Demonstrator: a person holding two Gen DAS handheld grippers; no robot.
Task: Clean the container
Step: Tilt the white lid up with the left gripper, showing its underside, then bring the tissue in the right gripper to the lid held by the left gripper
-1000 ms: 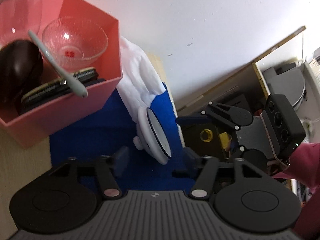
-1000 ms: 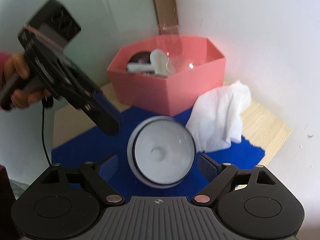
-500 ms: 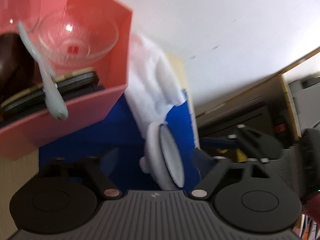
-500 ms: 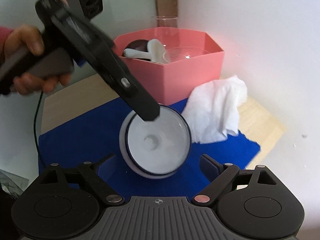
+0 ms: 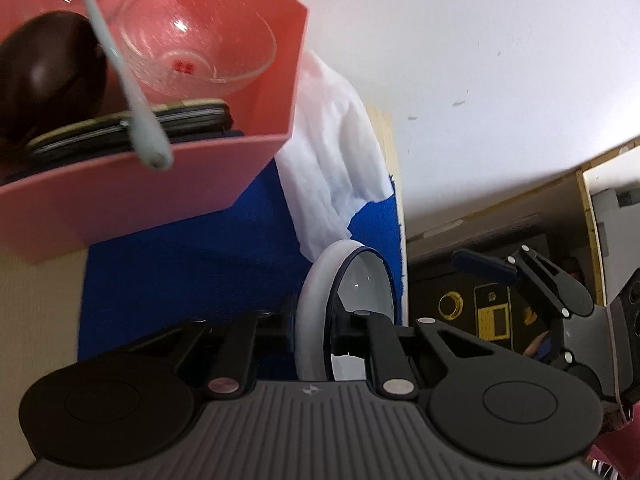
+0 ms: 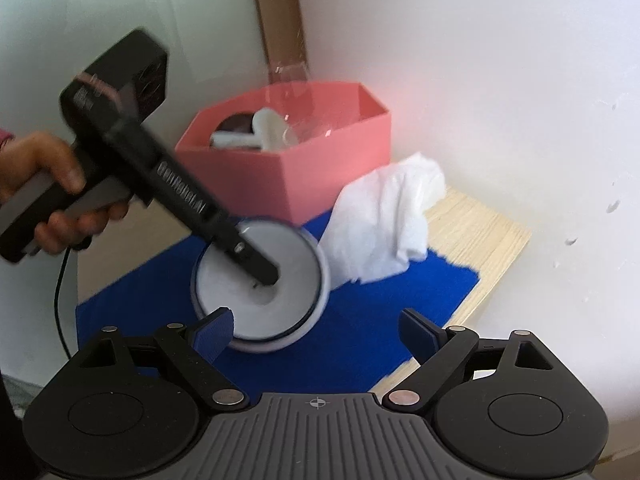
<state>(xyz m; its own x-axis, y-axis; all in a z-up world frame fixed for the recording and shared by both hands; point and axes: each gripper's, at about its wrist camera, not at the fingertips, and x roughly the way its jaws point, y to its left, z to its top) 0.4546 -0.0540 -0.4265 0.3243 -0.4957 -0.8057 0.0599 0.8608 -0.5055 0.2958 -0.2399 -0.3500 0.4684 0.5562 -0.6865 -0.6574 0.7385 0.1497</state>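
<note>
A round white container [image 6: 260, 284] with a dark rim lies on the blue mat [image 6: 360, 320]. My left gripper [image 6: 264, 272] is shut on the container's rim; in the left wrist view the container [image 5: 344, 304] sits on edge between the closed fingers. My right gripper [image 6: 316, 328] is open and empty, just in front of the container. A crumpled white cloth [image 6: 384, 220] lies on the mat right of the container; it also shows in the left wrist view [image 5: 336, 152].
A pink hexagonal bin [image 6: 288, 160] behind the mat holds a glass bowl [image 5: 196, 40], a dark bowl [image 5: 44, 76], a pale spoon [image 5: 132, 108] and flat dark ware. White walls close the corner. The wooden table edge [image 6: 500, 264] is at right.
My left gripper moved in onto the container and closed on its rim. The right gripper stayed open and drew back slightly.
</note>
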